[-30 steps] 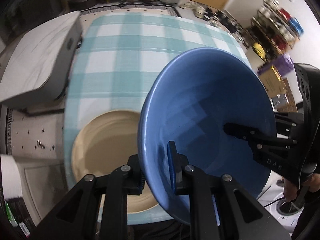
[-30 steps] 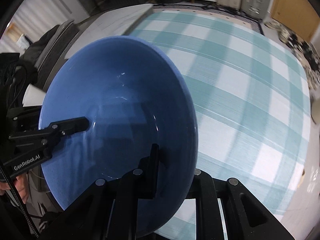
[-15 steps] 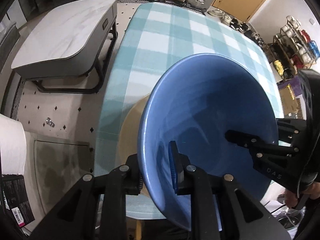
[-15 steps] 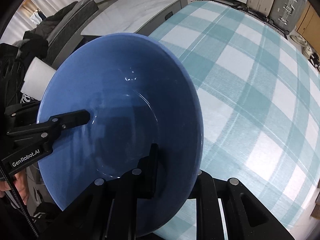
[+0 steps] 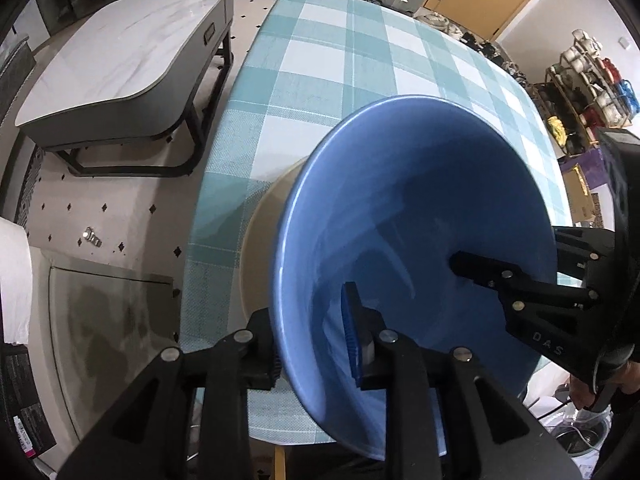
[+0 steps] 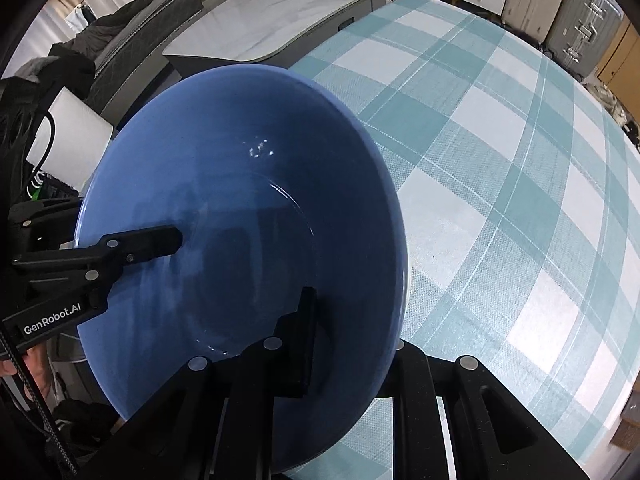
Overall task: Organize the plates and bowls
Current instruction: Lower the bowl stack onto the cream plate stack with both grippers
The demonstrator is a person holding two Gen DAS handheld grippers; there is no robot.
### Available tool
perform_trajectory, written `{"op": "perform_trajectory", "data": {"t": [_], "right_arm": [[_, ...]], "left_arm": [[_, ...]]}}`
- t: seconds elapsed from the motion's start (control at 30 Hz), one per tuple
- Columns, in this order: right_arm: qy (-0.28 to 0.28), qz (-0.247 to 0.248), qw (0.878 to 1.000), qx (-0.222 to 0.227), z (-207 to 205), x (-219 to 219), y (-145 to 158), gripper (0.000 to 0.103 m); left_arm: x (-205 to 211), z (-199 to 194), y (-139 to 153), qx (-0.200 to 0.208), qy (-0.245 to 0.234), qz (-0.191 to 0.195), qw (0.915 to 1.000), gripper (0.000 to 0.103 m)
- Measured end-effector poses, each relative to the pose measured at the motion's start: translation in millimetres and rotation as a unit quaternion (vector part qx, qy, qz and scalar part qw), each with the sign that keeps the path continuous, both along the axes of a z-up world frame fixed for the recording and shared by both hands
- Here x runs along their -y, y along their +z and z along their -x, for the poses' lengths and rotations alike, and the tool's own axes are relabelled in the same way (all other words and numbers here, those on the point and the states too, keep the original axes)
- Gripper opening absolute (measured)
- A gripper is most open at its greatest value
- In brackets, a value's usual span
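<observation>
A large blue bowl is held tilted above the near edge of the checked table. My left gripper is shut on its rim, one finger inside and one outside. My right gripper is shut on the opposite rim of the same bowl. Each gripper shows in the other's view, the right one and the left one. A beige plate lies on the table under the bowl, mostly hidden by it.
A low white marble-top table stands on the floor left of the checked table. A white paper roll is at the far left. Suitcases and shelves of crockery stand beyond the table.
Both grippers have lifted the blue bowl higher and back from the table. The beige plate is now more hidden under the bowl. Both grips are unchanged.
</observation>
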State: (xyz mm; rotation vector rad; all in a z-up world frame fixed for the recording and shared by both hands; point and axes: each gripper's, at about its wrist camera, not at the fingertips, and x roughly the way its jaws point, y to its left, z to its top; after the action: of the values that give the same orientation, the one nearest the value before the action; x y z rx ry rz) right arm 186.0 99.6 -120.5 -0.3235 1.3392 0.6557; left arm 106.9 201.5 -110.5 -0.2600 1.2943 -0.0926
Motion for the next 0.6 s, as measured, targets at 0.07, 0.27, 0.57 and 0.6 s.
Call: {"op": "perform_trajectory", "data": {"t": [0.07,0.27,0.57,0.6], "right_arm": [[0.002,0.003,1.000,0.003,16,-5,10,0.017],[-0.006,0.001,1.000,0.009,20,-8,13,0.021],[-0.002,-0.064,0.995,0.082,26,17,45,0.076],[-0.001,-0.069,0.994,0.088,29,19,48,0.076]], "left_arm": [[-3,1,1,0.004,0.004,0.006,1.0000,0.023],[-5,1,11,0.027,0.011,-0.011,0.9995,0.032],[-22,22,42,0.097,0.079,-0.063,0.9902,0.052],[-25,25,46,0.105,0.094,-0.063,0.9880,0.053]]}}
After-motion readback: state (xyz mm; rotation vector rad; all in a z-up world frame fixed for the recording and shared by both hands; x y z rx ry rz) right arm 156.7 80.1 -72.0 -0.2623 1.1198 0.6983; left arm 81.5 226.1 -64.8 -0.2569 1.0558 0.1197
